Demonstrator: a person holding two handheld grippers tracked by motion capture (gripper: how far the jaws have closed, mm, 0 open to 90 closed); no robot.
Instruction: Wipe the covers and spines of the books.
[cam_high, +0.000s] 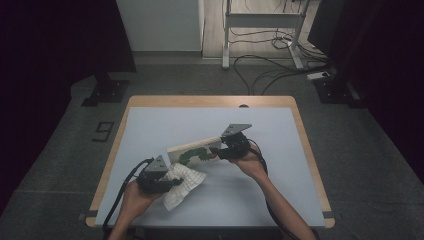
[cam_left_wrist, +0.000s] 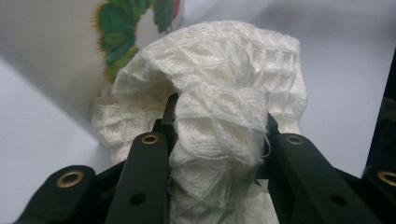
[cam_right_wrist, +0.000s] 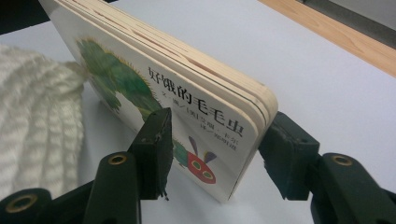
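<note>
Left claw (cam_left_wrist: 217, 140) pinching bunched waffle-weave white cloth (cam_left_wrist: 219, 84), right claw (cam_right_wrist: 215, 149) clamping thick board book (cam_right_wrist: 187, 93)

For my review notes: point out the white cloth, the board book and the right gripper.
white cloth (cam_left_wrist: 224, 60), left gripper view, bunched top fold.
board book (cam_right_wrist: 219, 126), right gripper view, front cover.
right gripper (cam_right_wrist: 215, 154), right gripper view, midway between fingertips.

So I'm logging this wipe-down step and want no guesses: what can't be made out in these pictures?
- Board book: back cover, hidden by its own body, right gripper view.
- Book title, high view: too small.
- White waffle cloth: its lower part, cut off by the bottom edge behind the left gripper, left gripper view.
- Whether cloth touches book: unclear in all views.
- Right gripper: far pad's contact, hidden by the book.
</note>
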